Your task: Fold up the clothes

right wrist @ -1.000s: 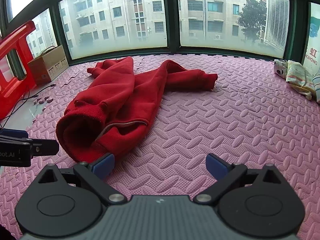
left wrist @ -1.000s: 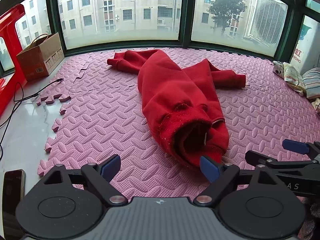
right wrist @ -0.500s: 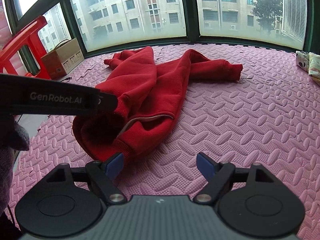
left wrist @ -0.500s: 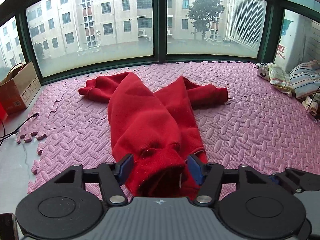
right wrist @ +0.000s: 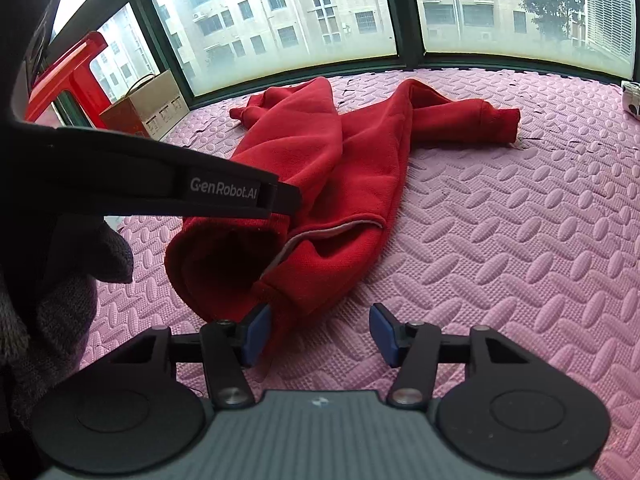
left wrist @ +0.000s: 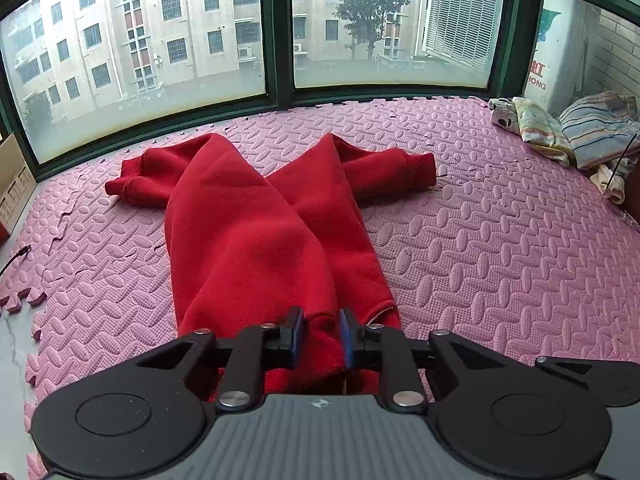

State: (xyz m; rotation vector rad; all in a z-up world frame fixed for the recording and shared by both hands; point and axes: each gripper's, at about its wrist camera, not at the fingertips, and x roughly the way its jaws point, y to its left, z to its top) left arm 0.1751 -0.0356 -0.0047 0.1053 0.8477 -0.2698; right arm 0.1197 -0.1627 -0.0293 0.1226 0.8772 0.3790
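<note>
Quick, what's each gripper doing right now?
Left gripper: closing on the red sweater hem.
Right gripper: closing, open, sweater edge between its jaws.

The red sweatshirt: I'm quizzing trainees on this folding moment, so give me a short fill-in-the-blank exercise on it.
1. The sweatshirt is coloured ____.
2. It lies on a foam mat coloured ____.
3. The left tongs are closing on the sweatshirt's ____.
4. Behind the sweatshirt stands a large ____.

Missing words: red; pink; hem; window

Red fleece sweatshirt (left wrist: pixel 256 240) lay crumpled lengthwise on the pink foam mat (left wrist: pixel 500 248) — sleeves spread left and right at the far end, ribbed hem nearest, open and bunched, with a grey inner edge showing along one fold.
</note>
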